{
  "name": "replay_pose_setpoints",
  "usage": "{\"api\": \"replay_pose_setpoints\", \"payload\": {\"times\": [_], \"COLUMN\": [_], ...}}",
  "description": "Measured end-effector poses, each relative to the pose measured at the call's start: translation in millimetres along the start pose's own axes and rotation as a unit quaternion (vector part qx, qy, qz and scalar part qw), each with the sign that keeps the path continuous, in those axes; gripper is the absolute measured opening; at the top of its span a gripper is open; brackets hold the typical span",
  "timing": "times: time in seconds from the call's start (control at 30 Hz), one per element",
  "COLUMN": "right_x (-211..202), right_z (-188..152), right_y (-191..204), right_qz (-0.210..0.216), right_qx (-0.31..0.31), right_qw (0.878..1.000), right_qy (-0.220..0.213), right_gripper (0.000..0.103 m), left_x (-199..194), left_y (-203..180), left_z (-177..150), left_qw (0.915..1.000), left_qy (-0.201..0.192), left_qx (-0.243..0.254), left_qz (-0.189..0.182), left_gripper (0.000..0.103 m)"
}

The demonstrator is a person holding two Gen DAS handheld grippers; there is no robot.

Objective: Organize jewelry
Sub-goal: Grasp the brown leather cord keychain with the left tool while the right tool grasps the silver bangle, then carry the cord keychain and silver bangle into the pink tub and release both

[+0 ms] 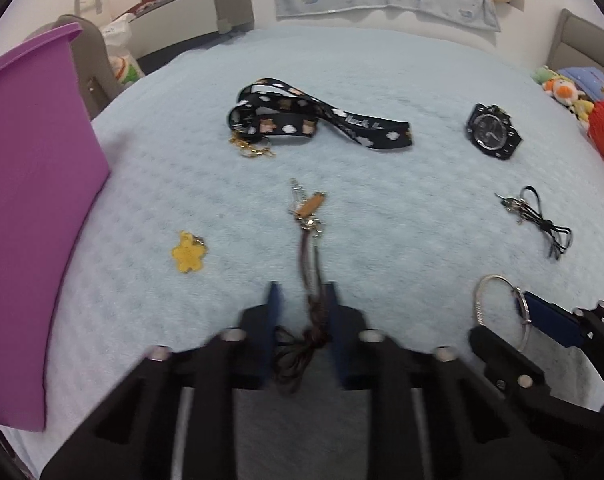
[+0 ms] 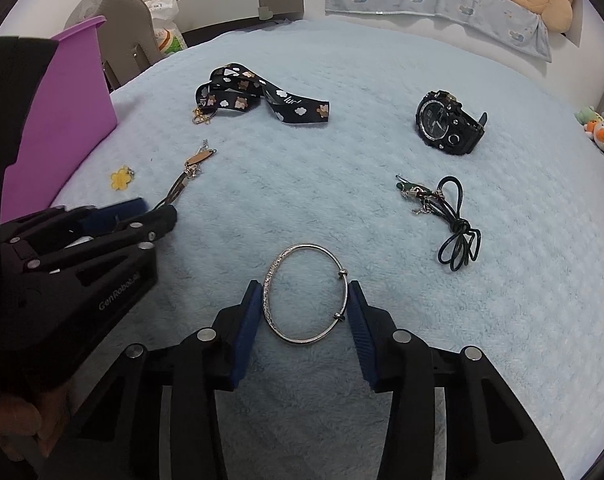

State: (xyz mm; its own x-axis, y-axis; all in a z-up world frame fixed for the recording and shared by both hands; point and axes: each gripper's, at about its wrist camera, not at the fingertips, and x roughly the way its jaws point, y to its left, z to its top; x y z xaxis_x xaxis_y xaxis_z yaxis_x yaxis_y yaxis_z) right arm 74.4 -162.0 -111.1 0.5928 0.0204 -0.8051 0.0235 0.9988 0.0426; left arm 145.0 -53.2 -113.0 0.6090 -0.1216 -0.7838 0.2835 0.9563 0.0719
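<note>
A brown cord bracelet (image 1: 308,256) with a tan tag and metal clasps lies on the light blue blanket (image 1: 382,208). Its knotted end sits between the blue pads of my left gripper (image 1: 304,300), which is shut on it. The right wrist view shows that left gripper (image 2: 158,210) low at the left with the brown cord (image 2: 174,194) running out of its tips. My right gripper (image 2: 304,308) is shut on a silver bangle (image 2: 298,246), with a pad against each side of the ring. In the left wrist view the bangle (image 1: 480,300) stands at the lower right, on the right gripper (image 1: 518,312).
A purple bin (image 1: 30,200) stands at the blanket's left edge. Farther back lie a black patterned lanyard (image 1: 302,120) and a black watch (image 1: 492,132). A yellow flower charm (image 1: 188,252) lies left, a black cord with charms (image 1: 542,224) right. Plush toys (image 1: 562,90) sit at the far right.
</note>
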Motion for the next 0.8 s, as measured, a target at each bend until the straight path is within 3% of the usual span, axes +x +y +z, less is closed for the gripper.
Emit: {"api": "replay_pose_setpoints", "payload": {"times": [0.5, 0.8], "right_x": [-35.5, -84.2], "right_z": [-1.9, 10.1], "right_y": [-6.5, 11.0], "right_qz": [0.029, 0.038], "right_qx": [0.028, 0.023], "right_qw": [0.999, 0.998], "right_qy": [-0.011, -0.046], "right_gripper": [0.042, 0.042], "left_x": [-53.5, -110.3], "left_y": [8.9, 37.0], "left_z": [-2.2, 2.9], "left_qw": [0.9981, 0.9953], "left_qy": [-0.017, -0.060], "left_qx": [-0.038, -0.065], "left_qz": [-0.046, -0.039], "left_gripper": [0.010, 0.010]}}
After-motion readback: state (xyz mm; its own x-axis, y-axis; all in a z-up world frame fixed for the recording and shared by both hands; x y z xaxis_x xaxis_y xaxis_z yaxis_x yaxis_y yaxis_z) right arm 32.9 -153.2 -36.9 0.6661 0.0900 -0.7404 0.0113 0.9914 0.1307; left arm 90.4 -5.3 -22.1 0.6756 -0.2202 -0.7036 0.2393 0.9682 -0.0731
